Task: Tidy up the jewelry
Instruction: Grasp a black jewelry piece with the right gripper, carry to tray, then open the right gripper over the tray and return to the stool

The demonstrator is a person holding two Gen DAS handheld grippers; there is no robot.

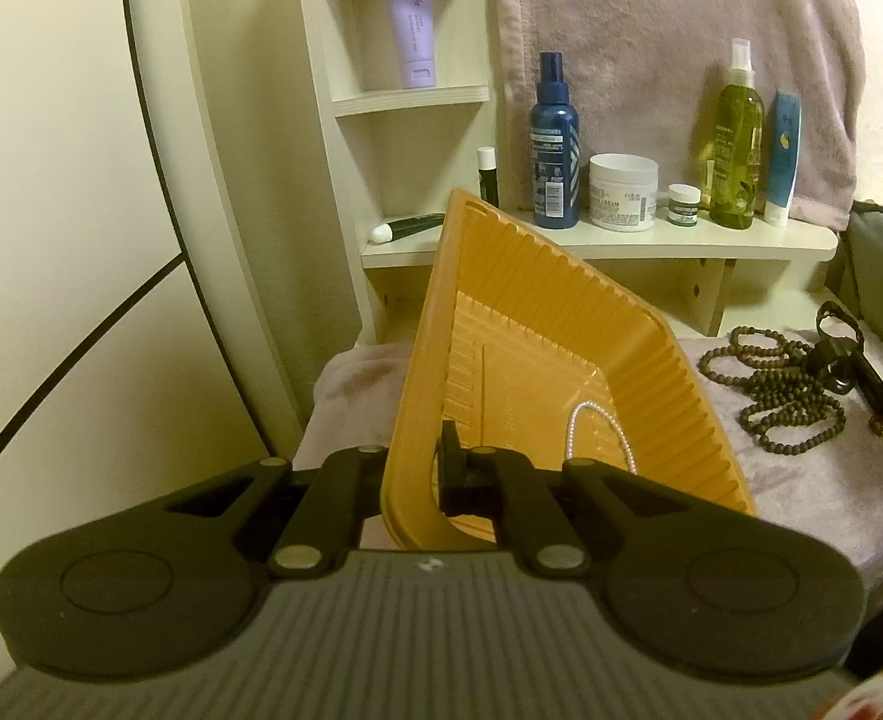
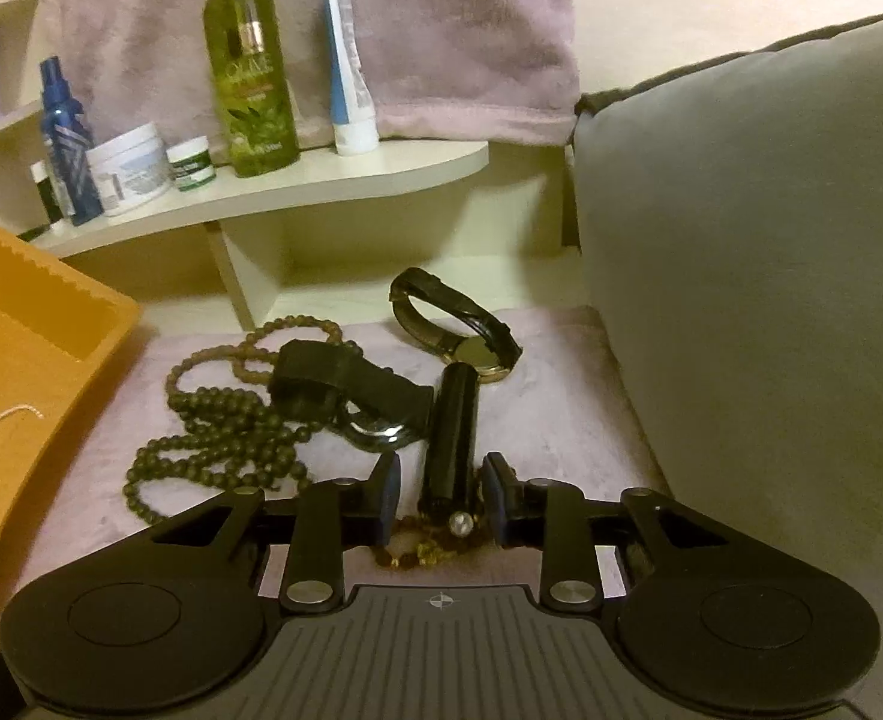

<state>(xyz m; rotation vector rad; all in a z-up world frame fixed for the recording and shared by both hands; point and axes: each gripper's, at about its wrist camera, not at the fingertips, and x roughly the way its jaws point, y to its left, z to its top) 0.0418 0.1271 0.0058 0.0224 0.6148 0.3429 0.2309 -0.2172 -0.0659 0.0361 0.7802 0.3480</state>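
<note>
Between right claw [image 2: 441, 495] pads, not yet pressing: black strap [image 2: 450, 444], light, floppy, watch [image 2: 375, 414] attached; gripping mid-strap best. Left claw [image 1: 423, 468] pinching orange tray [image 1: 537, 324] rim, tilting it.

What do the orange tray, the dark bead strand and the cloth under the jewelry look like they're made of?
Orange tray: thin moulded plastic, judging by its ribbed walls and slight sheen. Dark bead strand: probably wood, matte brown round beads, though stone is possible. Cloth: soft plush fabric, fuzzy mauve nap.
</note>
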